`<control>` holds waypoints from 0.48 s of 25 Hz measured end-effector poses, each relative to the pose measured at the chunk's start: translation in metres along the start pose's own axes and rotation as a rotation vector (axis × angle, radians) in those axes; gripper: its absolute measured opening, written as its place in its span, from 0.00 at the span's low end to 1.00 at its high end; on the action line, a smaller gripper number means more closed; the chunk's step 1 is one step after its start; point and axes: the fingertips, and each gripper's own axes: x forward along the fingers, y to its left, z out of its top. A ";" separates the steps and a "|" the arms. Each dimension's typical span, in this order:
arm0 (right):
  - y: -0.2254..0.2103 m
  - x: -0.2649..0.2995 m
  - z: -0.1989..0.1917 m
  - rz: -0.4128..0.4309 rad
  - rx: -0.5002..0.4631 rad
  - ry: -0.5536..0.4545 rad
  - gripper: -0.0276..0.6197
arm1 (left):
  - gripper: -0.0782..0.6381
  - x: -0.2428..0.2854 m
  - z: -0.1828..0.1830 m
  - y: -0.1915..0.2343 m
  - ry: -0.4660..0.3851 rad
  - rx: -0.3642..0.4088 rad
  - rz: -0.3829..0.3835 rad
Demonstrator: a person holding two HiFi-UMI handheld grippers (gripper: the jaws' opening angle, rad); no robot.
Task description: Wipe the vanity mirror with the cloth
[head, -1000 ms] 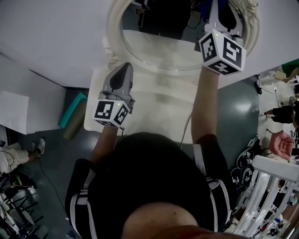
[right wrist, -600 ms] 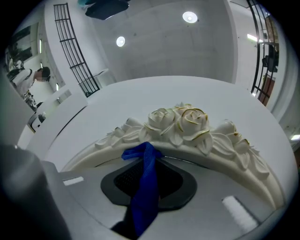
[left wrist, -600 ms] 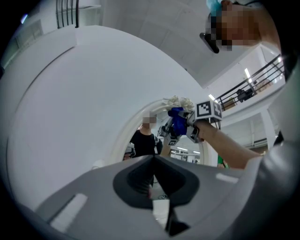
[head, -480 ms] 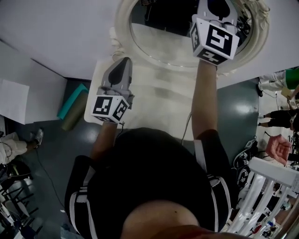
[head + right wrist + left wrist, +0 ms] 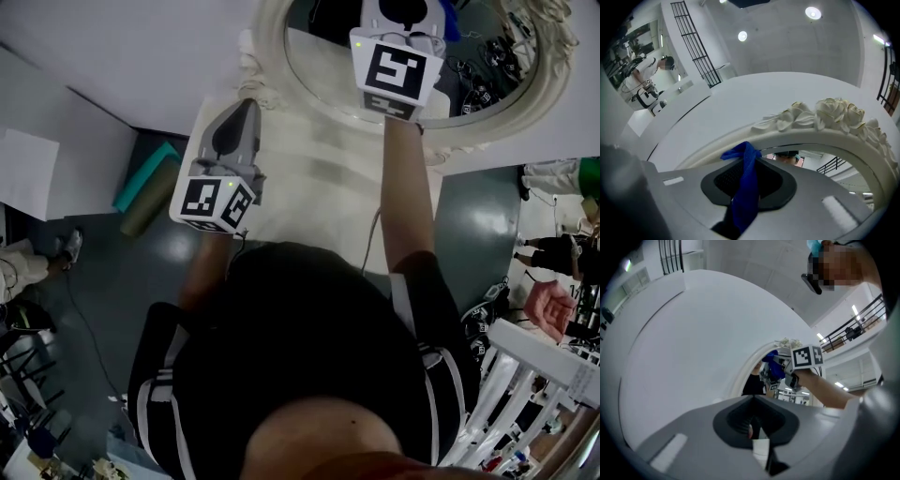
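Observation:
The oval vanity mirror [image 5: 323,70] with an ornate white frame [image 5: 267,89] stands against the wall at the top of the head view. My right gripper [image 5: 403,7] is up against the glass near its middle, shut on a blue cloth [image 5: 746,164] that hangs out between the jaws. In the right gripper view [image 5: 745,187] carved roses on the frame [image 5: 834,112] arch over the glass [image 5: 811,157]. My left gripper [image 5: 247,105] hovers by the frame's lower left, shut and holding nothing. The left gripper view [image 5: 754,430] shows the blue cloth [image 5: 774,367] pressed to the mirror.
A white vanity table [image 5: 309,202] lies under the mirror. On the dark floor to the left sit a teal object [image 5: 145,183] and a white board [image 5: 28,197]. A white rack [image 5: 534,375] and a bystander's hand [image 5: 551,302] are at the right.
My right gripper with the cloth has slid left across the glass, from the mirror's right rim toward its middle. The left gripper has stayed by the frame.

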 end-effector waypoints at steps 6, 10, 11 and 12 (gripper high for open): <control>0.049 0.001 -0.025 0.056 -0.093 0.026 0.15 | 0.12 -0.009 -0.001 0.015 0.007 -0.001 0.031; 0.081 0.000 -0.045 0.108 -0.173 0.054 0.15 | 0.12 -0.010 -0.002 0.020 0.012 0.001 0.037; 0.091 -0.001 -0.051 0.127 -0.189 0.063 0.15 | 0.12 -0.010 -0.002 0.021 0.013 0.000 0.040; 0.100 -0.003 -0.059 0.147 -0.205 0.070 0.15 | 0.12 -0.011 -0.003 0.021 0.014 -0.002 0.043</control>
